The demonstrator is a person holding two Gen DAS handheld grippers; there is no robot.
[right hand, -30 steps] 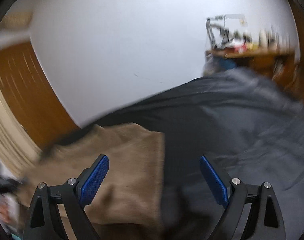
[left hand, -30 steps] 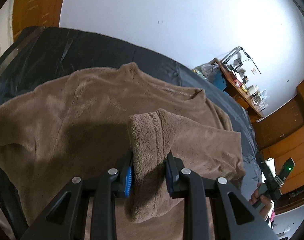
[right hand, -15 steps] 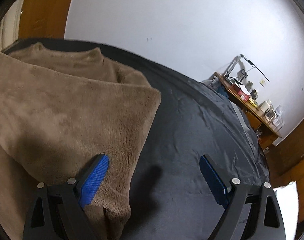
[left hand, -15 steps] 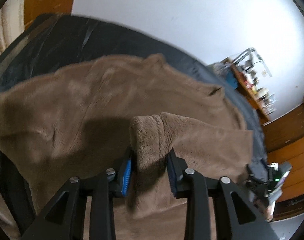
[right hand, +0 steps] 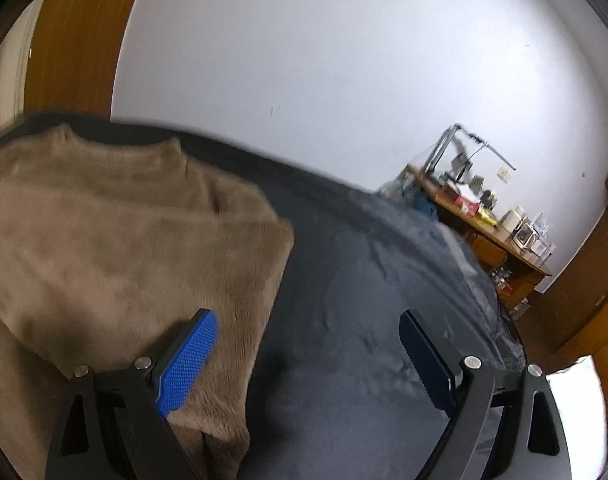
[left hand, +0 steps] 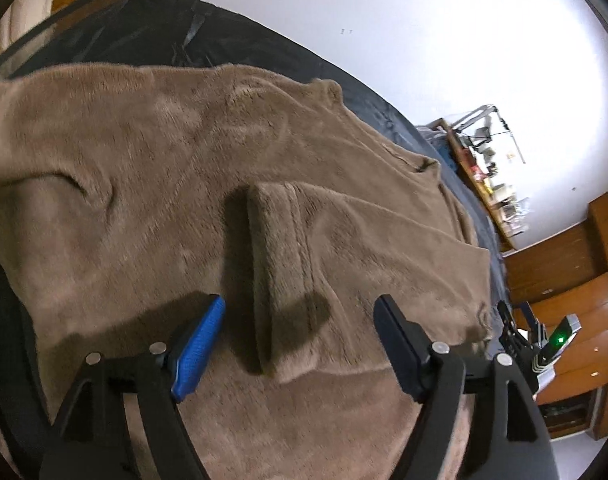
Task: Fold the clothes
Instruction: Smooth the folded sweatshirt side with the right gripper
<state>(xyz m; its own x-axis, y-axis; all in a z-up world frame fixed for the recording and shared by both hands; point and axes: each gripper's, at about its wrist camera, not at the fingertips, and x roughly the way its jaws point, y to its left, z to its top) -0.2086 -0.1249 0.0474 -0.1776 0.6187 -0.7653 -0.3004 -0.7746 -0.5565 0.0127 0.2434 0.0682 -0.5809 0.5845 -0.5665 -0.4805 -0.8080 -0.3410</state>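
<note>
A brown fleece sweater (left hand: 136,184) lies spread on a dark bed cover (left hand: 152,32). One sleeve is folded across the body, and its cuff (left hand: 280,264) lies between the jaws of my left gripper (left hand: 300,320). Those jaws are opening and neither pad touches the cuff. In the right wrist view the sweater (right hand: 116,248) fills the left side, its folded edge running down the middle. My right gripper (right hand: 307,340) stands open over that edge, left pad above fleece, right pad above the dark cover (right hand: 363,320). The right gripper (left hand: 543,344) also shows at the far right of the left view.
A white wall stands behind the bed. A cluttered wooden desk (right hand: 483,220) sits at the far right, with wooden cabinets (left hand: 575,280) beside it. A wooden door or panel (right hand: 72,48) rises at the left behind the bed.
My left gripper, shut on the sleeve cuff before, has spread its jaws and let the cuff drop onto the sweater body. The right gripper has rolled and stayed open over the sweater's edge.
</note>
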